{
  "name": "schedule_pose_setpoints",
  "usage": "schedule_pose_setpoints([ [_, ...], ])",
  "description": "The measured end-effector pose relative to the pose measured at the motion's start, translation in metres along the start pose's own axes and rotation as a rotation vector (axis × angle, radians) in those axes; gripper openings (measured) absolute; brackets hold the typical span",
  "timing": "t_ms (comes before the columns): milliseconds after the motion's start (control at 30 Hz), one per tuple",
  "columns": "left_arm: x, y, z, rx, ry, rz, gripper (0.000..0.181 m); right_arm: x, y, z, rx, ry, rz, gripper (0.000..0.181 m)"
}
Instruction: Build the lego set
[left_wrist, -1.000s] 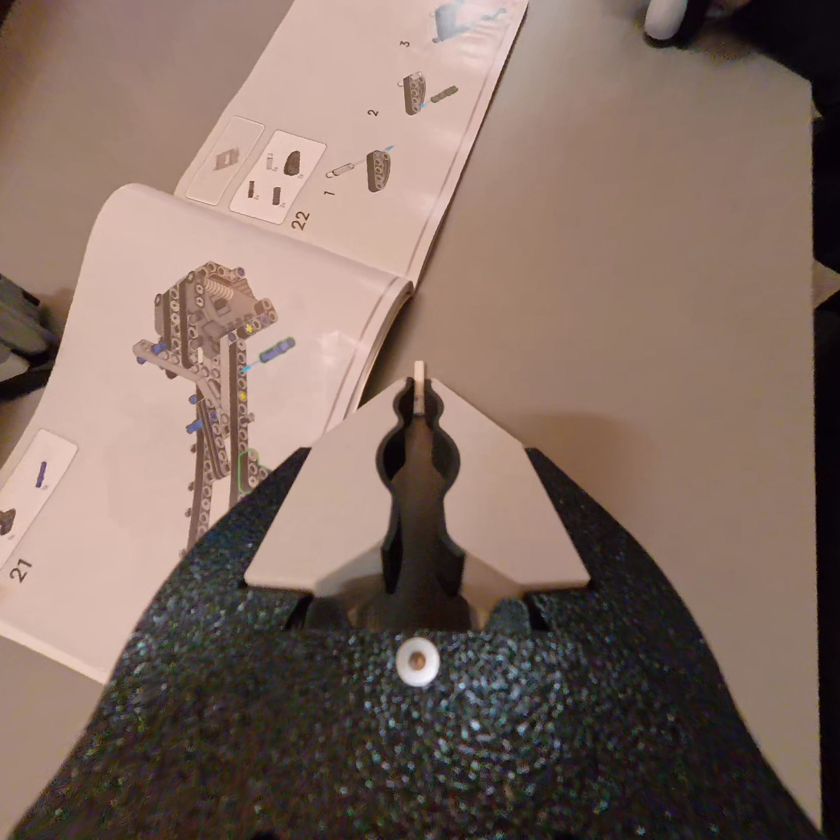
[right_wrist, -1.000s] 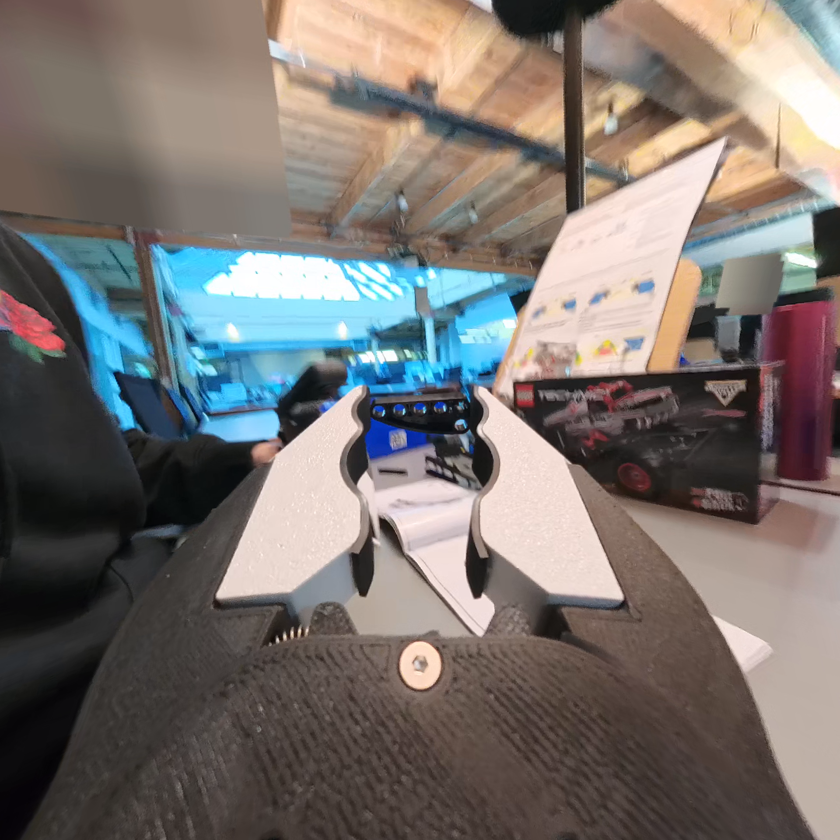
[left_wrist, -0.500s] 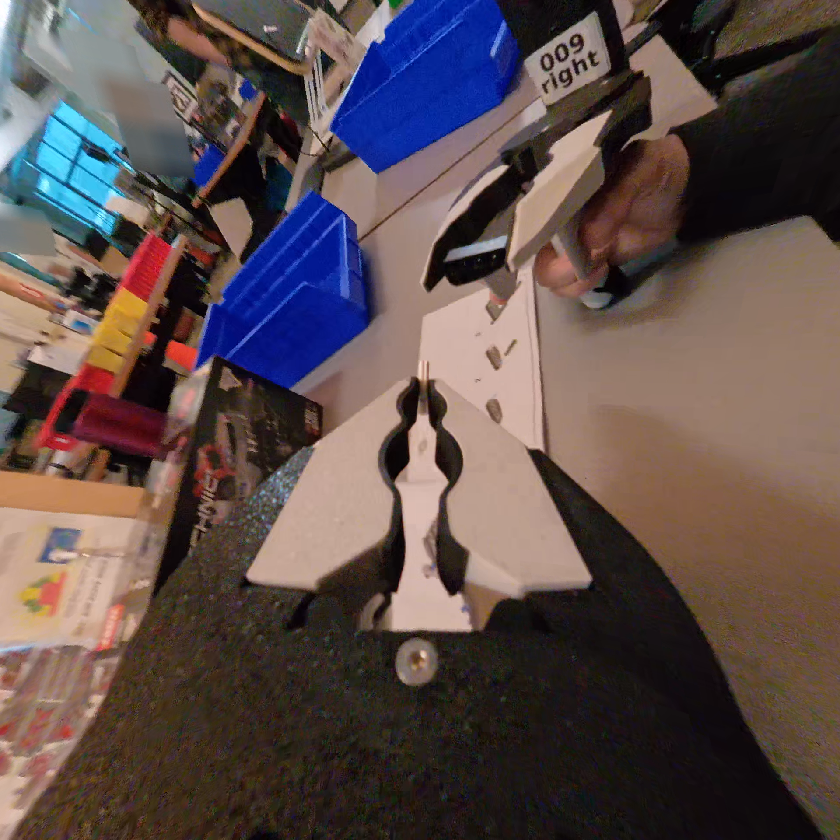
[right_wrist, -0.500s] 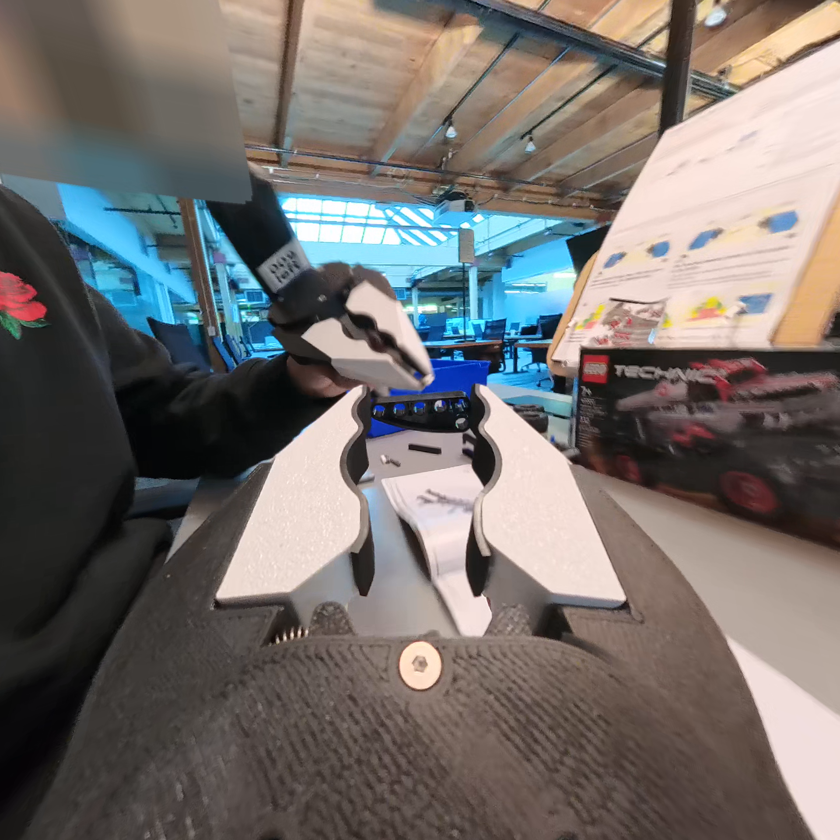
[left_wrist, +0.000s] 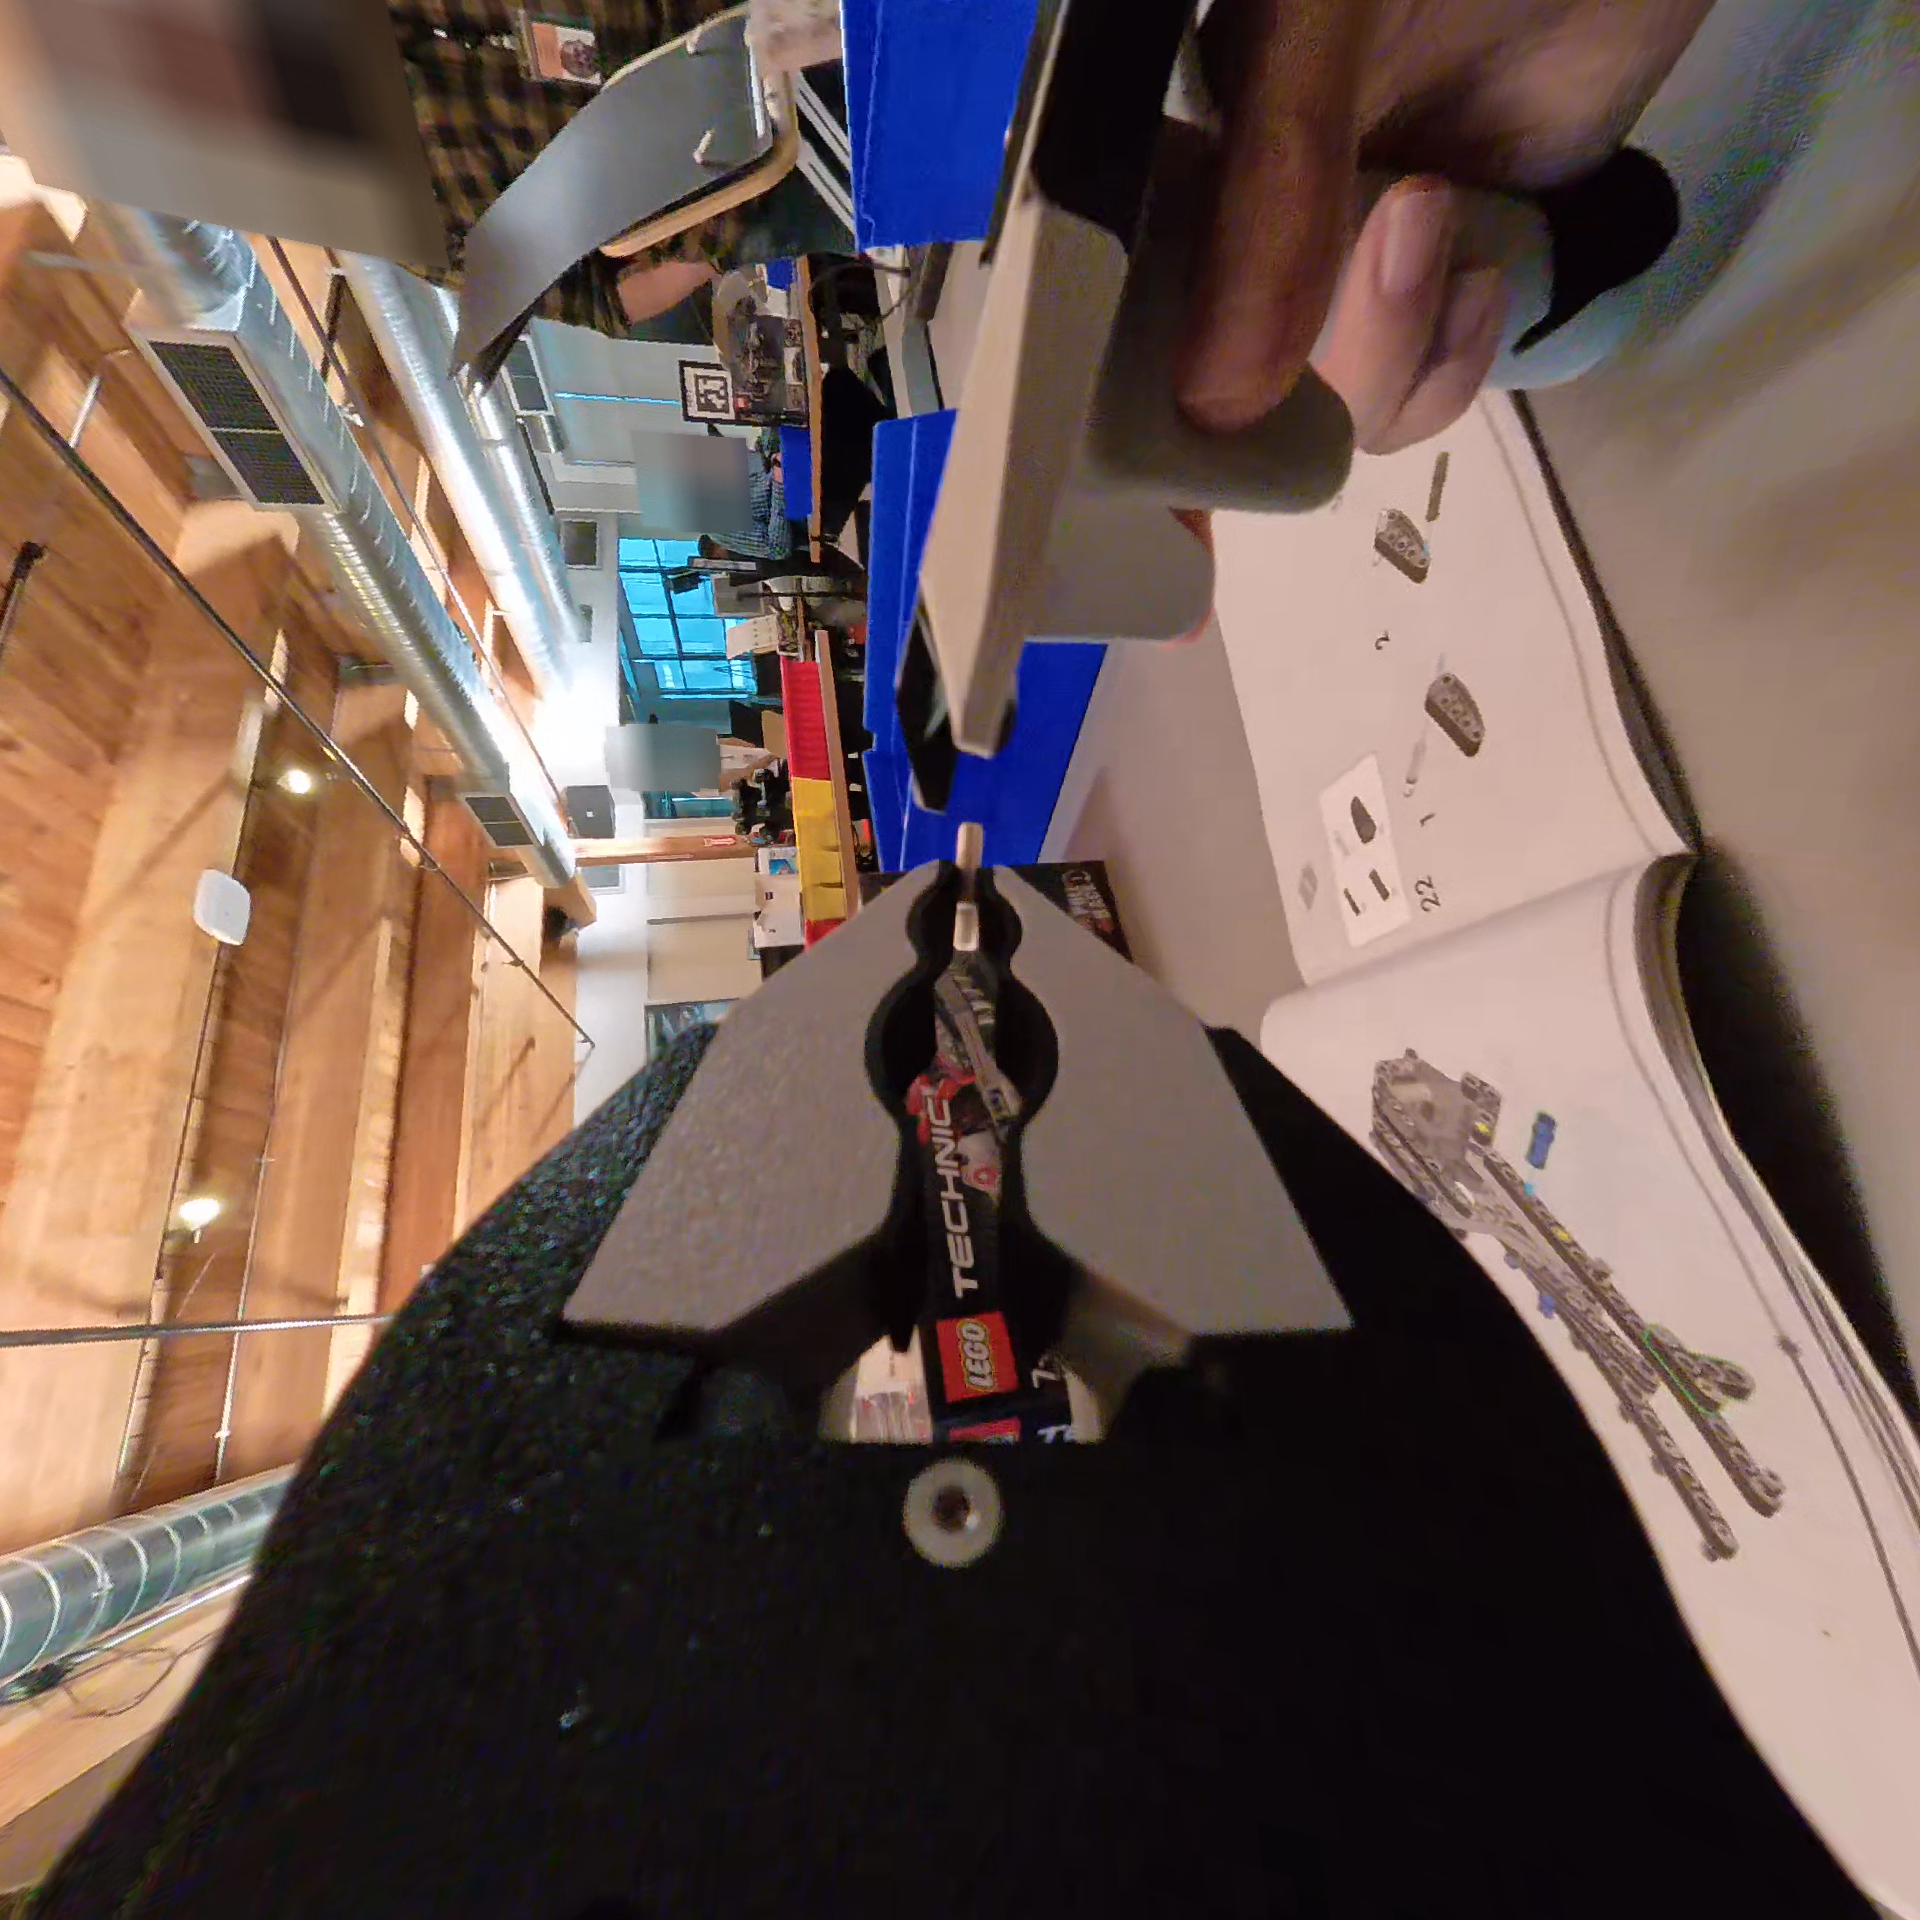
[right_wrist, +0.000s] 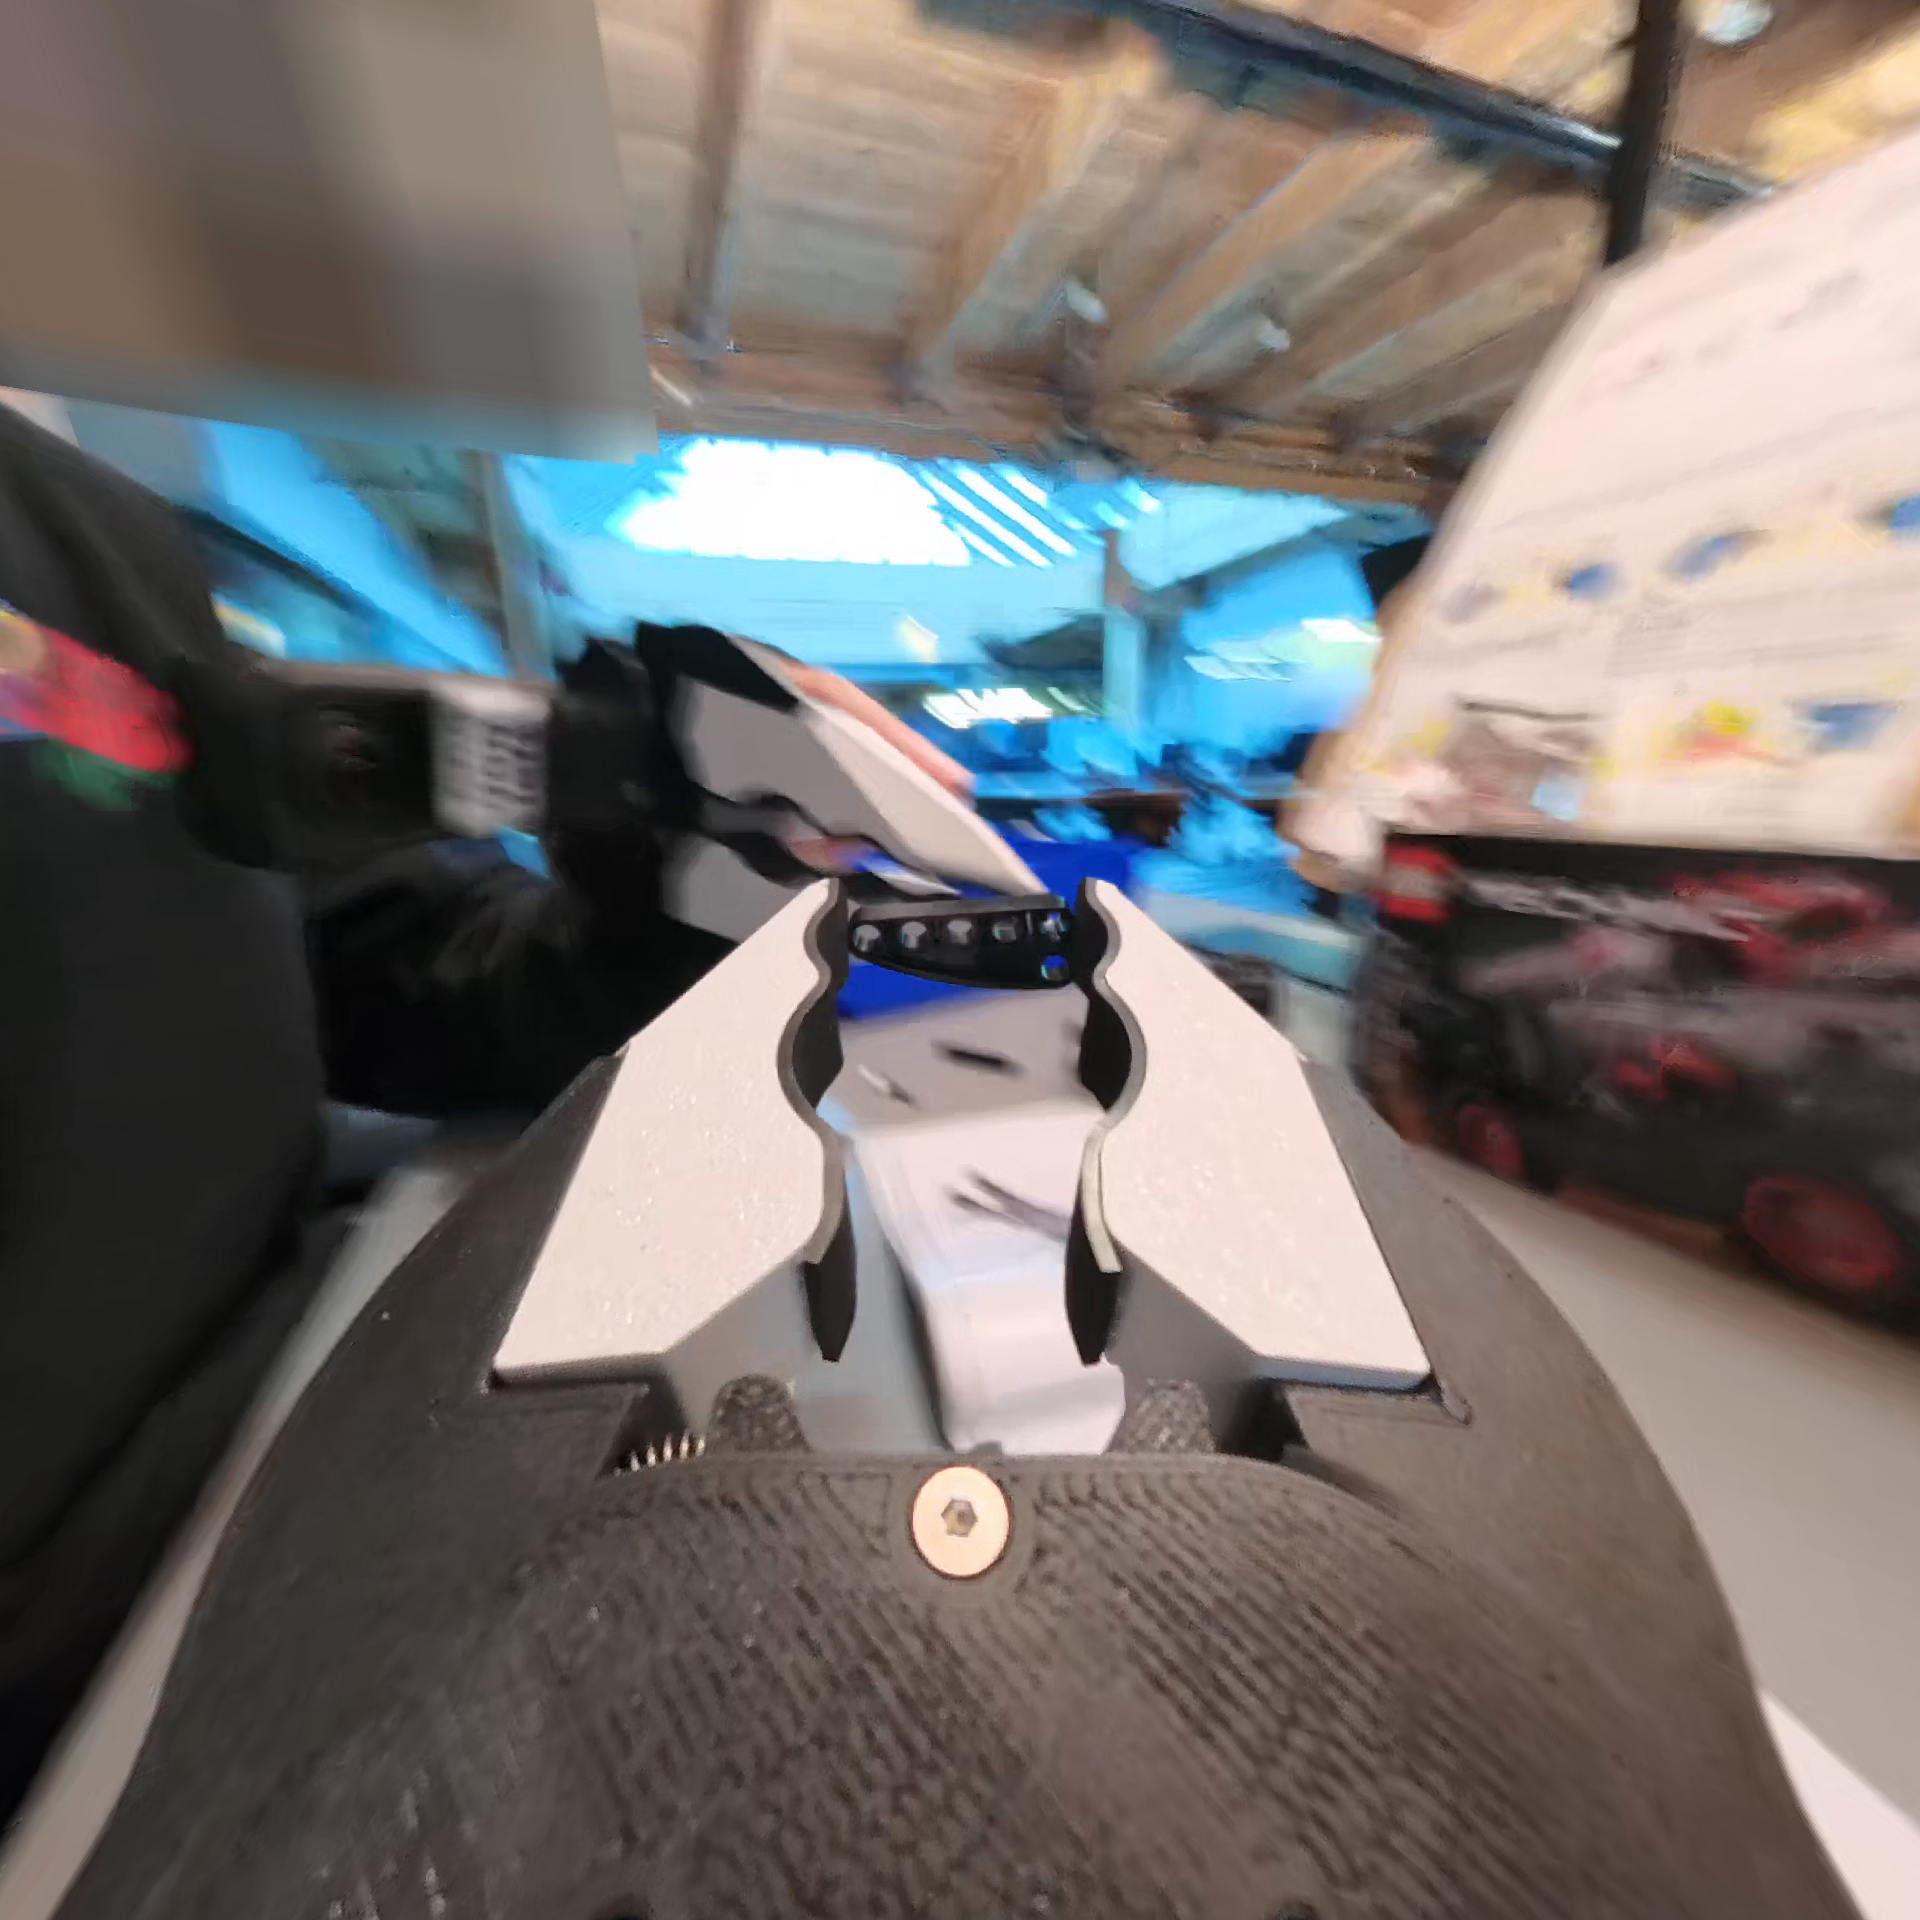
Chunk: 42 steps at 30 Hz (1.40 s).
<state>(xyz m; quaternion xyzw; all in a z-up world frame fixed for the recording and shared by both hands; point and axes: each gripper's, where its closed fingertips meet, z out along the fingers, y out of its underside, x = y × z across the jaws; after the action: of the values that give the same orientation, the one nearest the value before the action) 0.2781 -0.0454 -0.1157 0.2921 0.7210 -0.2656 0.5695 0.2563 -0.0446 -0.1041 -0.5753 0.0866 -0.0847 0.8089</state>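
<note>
Right wrist view is motion-blurred: the set's box (right_wrist: 1662, 1049) at right smears; the far left gripper (right_wrist: 831, 790) shows only vaguely, centre-left.

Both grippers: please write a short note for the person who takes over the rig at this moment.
Left gripper: shut on a small light-grey pin, tip pointing out past the fingertips.
Right gripper: shut on a black curved beam with a row of holes, held across its tips.
Both are raised above the grey table, tips close together.
The open white instruction booklet lies on the table.
Done: both parts picked up.
Left: the pin is not yet in the beam; probably push it into a hole.
</note>
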Motion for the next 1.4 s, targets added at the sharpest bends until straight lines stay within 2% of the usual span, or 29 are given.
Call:
schedule_pose_setpoints([
  [33,-0.001,0.000,0.000,-0.003,-0.014,0.011,0.000,0.004,0.010,0.000,-0.048,0.011,0.006,0.042],
  [133,0.001,-0.003,0.001,0.001,-0.013,0.028,0.001,-0.001,0.020,0.001,-0.095,-0.032,0.032,0.042],
  [267,0.006,-0.004,0.003,-0.002,-0.005,0.059,0.001,-0.003,0.012,-0.001,-0.039,-0.056,0.096,0.042],
  [933,0.003,-0.012,-0.001,-0.001,-0.039,0.140,0.001,-0.009,0.006,-0.004,-0.006,-0.132,0.219,0.042],
  [1133,0.003,-0.014,-0.002,-0.004,-0.093,0.283,0.001,-0.010,0.005,-0.005,0.008,-0.177,0.316,0.041],
  [1400,0.005,-0.017,-0.006,0.023,-0.169,0.385,0.001,-0.014,0.005,-0.007,0.030,-0.292,0.595,0.041],
])
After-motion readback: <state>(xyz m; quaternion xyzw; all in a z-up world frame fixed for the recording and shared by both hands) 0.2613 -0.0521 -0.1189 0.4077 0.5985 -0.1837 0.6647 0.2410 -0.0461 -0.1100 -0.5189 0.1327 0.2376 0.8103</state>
